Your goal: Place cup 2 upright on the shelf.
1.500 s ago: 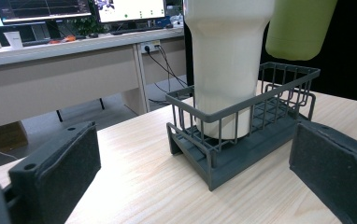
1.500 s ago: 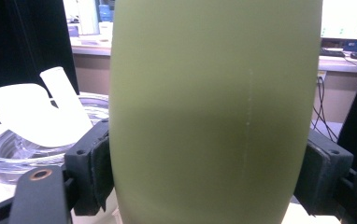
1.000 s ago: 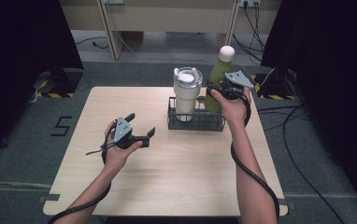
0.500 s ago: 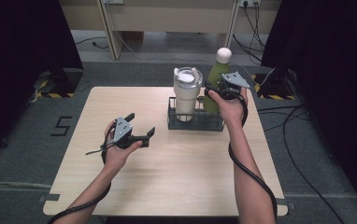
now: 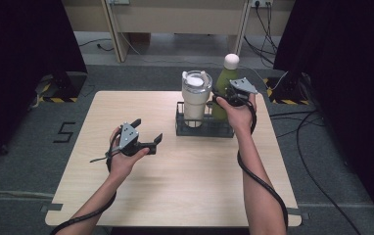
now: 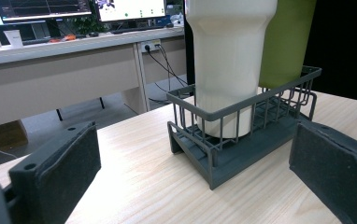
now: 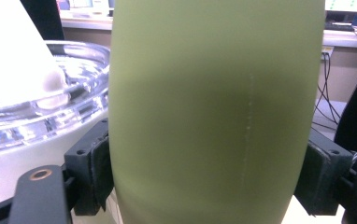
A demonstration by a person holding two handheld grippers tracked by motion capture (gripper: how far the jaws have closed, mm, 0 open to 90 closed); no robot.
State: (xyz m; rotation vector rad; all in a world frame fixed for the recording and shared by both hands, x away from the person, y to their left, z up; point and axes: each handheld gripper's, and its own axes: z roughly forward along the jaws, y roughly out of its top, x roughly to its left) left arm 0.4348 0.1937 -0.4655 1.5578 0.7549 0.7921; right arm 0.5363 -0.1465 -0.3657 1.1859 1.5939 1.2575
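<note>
While clamped upright, green bottle (image 7: 214,116) between right gripper (image 7: 209,172) pads, in rack (image 5: 202,128)

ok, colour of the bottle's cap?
White or cream, on the green bottle held by the right gripper; the cap shows best in the high view.

The green bottle (image 5: 225,83), clamped in the right gripper (image 5: 222,99), has sunk a little: its white cap (image 5: 231,60) sits lower than a second ago, and the hand has come slightly toward the tabletop's near edge with it.
</note>
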